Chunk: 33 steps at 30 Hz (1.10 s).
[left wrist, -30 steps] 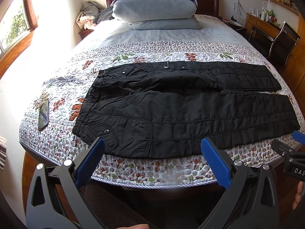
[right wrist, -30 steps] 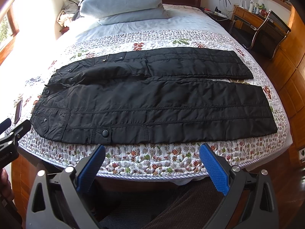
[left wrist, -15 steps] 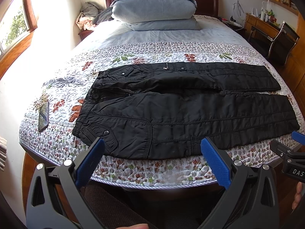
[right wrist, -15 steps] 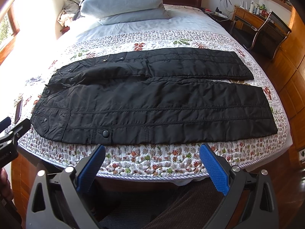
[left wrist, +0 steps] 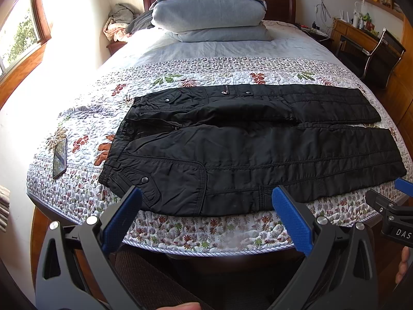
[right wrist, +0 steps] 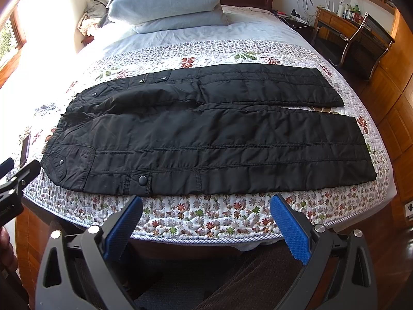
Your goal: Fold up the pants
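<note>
1. Left wrist view: left gripper [left wrist: 206,208] spread wide and empty, hanging off the bed's near edge — black pants [left wrist: 258,155] flat on the floral quilt [left wrist: 206,230], waistband left, legs side by side; phone [left wrist: 60,158] near the left edge.
2. Right wrist view: right gripper [right wrist: 206,215] likewise gaping, gripping nothing (short of the pants [right wrist: 219,144]).

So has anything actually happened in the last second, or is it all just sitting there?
Nothing visibly changed. The black pants lie spread flat on the bed as before, untouched, and both the left gripper and right gripper stay open, hovering at the bed's near edge.
</note>
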Each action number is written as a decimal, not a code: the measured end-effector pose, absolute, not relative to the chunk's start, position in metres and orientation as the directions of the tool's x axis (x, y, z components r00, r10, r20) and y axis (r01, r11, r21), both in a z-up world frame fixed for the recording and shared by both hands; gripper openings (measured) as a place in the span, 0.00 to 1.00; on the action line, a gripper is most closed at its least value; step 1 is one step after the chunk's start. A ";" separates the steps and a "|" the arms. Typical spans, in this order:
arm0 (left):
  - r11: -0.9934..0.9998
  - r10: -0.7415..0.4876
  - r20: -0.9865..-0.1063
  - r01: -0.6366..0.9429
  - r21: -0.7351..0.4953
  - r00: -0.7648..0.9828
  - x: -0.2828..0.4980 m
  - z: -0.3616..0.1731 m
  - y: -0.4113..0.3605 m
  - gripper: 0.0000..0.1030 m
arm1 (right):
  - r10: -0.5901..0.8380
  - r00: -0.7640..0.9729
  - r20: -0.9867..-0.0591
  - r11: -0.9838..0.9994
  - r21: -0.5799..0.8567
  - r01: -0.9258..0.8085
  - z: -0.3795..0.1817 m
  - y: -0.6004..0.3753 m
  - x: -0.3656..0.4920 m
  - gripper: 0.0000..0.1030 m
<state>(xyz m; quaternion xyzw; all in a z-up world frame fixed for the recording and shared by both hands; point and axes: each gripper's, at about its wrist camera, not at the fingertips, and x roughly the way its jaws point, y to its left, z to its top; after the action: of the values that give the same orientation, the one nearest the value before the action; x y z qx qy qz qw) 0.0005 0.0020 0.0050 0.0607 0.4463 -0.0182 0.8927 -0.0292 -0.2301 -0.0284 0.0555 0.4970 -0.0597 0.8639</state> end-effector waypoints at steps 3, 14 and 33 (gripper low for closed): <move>0.992 0.023 -0.798 0.085 0.092 0.602 0.001 0.005 0.002 0.98 | -0.048 0.499 -0.865 0.987 0.037 0.159 -0.029 -0.230 -0.029 0.97; 0.991 0.024 -0.802 0.089 0.096 0.597 0.003 0.001 0.005 0.98 | -0.043 0.490 -0.871 0.986 0.044 0.164 -0.037 -0.231 -0.026 0.97; 0.985 -0.103 -0.880 -0.072 -0.154 0.464 0.210 -0.030 0.149 0.98 | -0.148 0.519 -0.842 0.974 -0.034 0.223 -0.043 -0.295 0.026 0.97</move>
<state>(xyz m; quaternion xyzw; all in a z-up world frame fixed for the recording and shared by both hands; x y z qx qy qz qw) 0.2100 0.1494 -0.0296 -0.0848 0.5174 -0.0090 0.8515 0.0258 -0.2947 -0.0427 0.0394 0.4784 -0.1067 0.8707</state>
